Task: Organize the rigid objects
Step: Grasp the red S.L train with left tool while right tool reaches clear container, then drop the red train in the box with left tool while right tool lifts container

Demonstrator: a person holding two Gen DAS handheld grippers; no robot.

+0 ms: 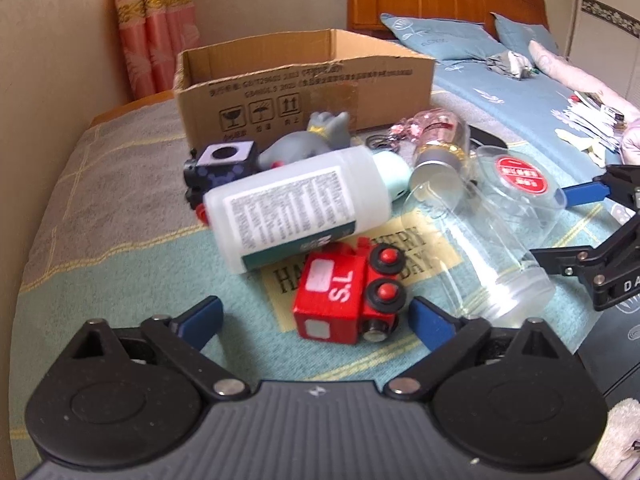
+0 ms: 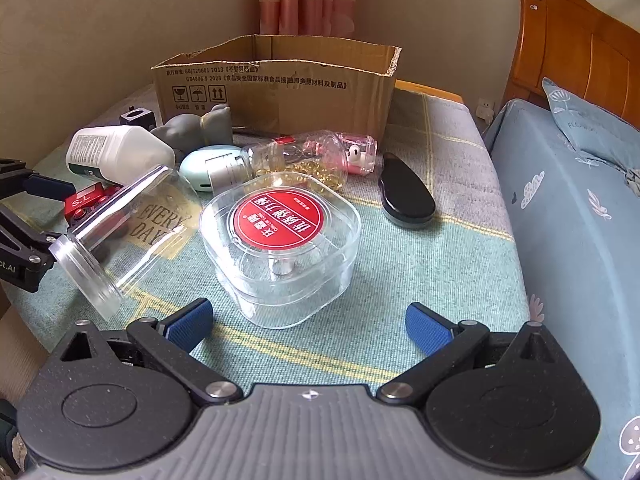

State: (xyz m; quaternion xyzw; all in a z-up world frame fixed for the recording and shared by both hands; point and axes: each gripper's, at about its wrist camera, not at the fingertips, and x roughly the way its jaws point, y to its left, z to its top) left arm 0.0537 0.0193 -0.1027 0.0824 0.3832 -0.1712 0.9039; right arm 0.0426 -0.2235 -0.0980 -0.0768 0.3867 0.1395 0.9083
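Observation:
My left gripper (image 1: 316, 316) is open, its blue pads on either side of a red toy train (image 1: 344, 296) lying on the mat. Behind the train lie a white bottle (image 1: 296, 204) and a clear jar (image 1: 480, 248) on its side. My right gripper (image 2: 308, 320) is open just in front of a clear square container with a red label (image 2: 280, 236). It also shows in the left wrist view (image 1: 576, 232), at the right edge. An open cardboard box (image 2: 280, 84) stands at the back.
A grey toy figure (image 2: 196, 128), a mint case (image 2: 196, 170), a small bottle of gold rings (image 2: 296, 156), a pink toy (image 2: 356, 154), a black cube (image 1: 220, 164) and a black oval case (image 2: 408, 196) lie around. A bed (image 2: 568, 216) runs along the right.

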